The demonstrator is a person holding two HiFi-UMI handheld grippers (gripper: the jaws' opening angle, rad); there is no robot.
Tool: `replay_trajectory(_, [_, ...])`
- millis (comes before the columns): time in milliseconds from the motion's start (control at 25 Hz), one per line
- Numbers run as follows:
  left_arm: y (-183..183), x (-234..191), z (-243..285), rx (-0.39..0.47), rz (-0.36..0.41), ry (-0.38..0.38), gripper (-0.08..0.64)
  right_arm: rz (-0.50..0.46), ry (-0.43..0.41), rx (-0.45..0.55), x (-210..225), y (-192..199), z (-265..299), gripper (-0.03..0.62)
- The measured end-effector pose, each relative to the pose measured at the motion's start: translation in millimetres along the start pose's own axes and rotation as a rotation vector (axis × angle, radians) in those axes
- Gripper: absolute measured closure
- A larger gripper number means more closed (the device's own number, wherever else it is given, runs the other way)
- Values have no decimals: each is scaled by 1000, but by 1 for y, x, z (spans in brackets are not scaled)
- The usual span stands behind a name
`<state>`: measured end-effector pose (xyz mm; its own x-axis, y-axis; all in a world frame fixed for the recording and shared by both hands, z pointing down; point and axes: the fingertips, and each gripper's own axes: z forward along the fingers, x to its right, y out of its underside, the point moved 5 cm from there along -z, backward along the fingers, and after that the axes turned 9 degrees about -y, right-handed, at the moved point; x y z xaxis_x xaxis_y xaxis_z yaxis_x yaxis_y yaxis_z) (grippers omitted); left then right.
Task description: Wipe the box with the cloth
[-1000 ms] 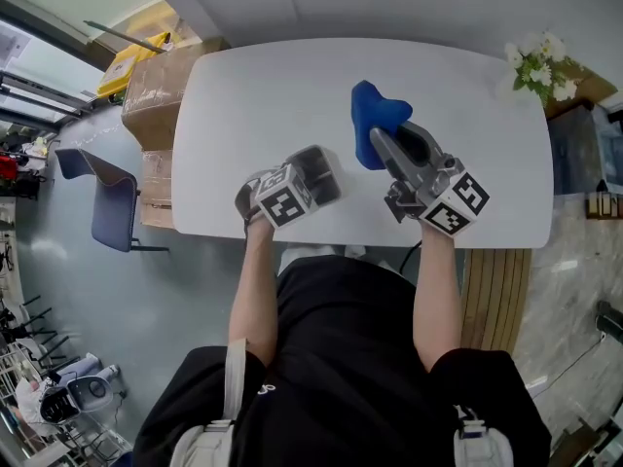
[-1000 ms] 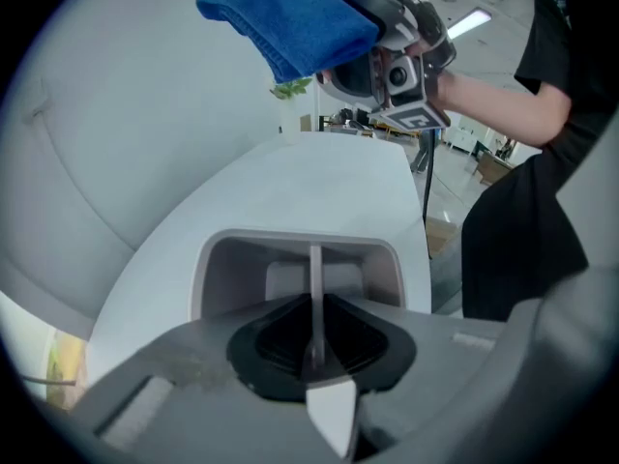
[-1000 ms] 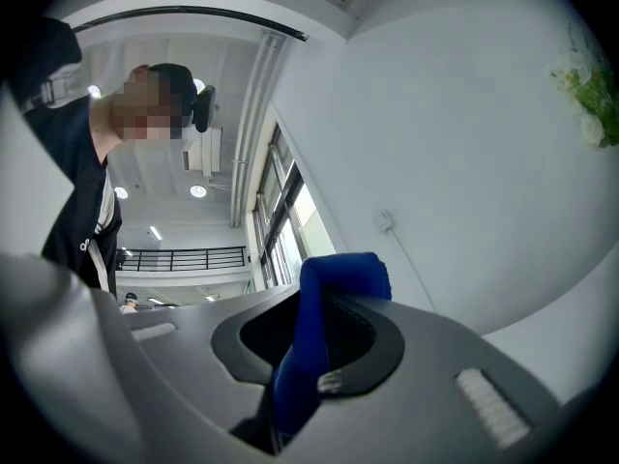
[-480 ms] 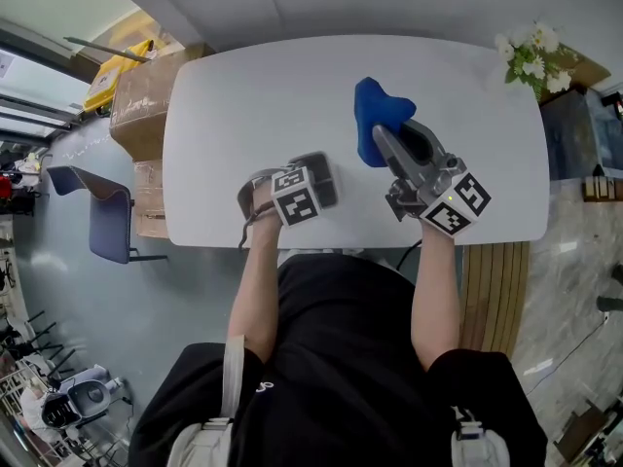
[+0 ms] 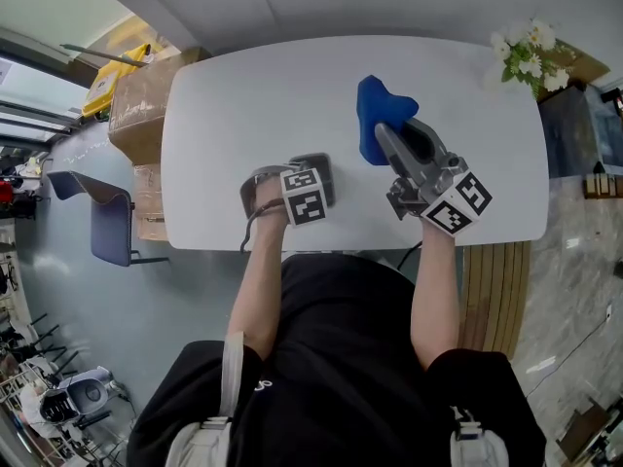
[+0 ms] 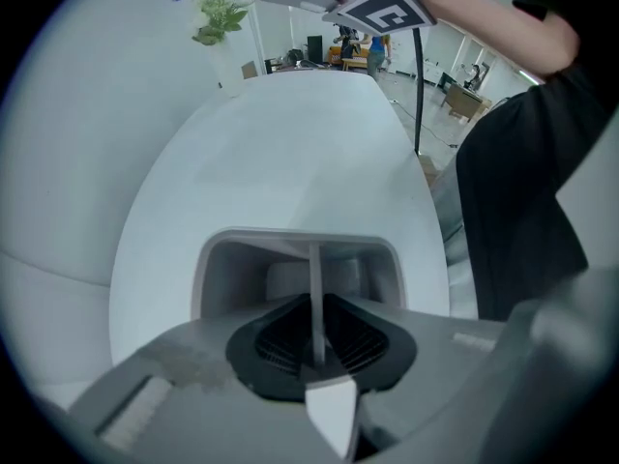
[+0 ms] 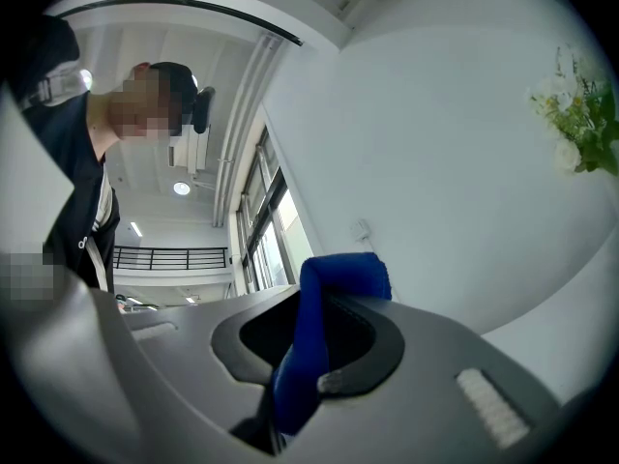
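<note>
A small grey box (image 5: 322, 170) stands on the white table (image 5: 253, 95) near its front edge. My left gripper (image 5: 312, 173) is shut on it. In the left gripper view the box (image 6: 242, 259) shows open, and its thin upright wall is pinched between the jaws of the left gripper (image 6: 311, 329). My right gripper (image 5: 385, 136) is shut on a blue cloth (image 5: 375, 110) and holds it up above the table, to the right of the box. In the right gripper view the cloth (image 7: 338, 276) stands up from the jaws of the right gripper (image 7: 308, 348), which point up at a wall and ceiling.
White flowers (image 5: 527, 53) stand at the table's far right corner. Cardboard boxes (image 5: 136, 95) and a blue chair (image 5: 107, 217) are on the floor to the left. A wooden slatted bench (image 5: 492, 290) lies to the right.
My left gripper has turned a little and shifted slightly right with the box. The right gripper and cloth have hardly moved.
</note>
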<state>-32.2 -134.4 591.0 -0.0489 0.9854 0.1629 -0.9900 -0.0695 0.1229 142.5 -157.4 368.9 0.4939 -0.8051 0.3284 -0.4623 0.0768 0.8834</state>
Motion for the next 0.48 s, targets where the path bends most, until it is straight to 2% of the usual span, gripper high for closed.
replay_trajectory(160, [2, 4, -2, 9, -6, -1, 505, -3, -20, -7, -4, -2, 4, 538])
replay_trajectory(280, [5, 1, -14, 47, -68, -13, 503, -11, -42, -12, -8, -5, 8, 538])
replay_trajectory(480, [8, -12, -47, 154, -195, -83, 503, -50, -51, -58, -15, -5, 21, 538])
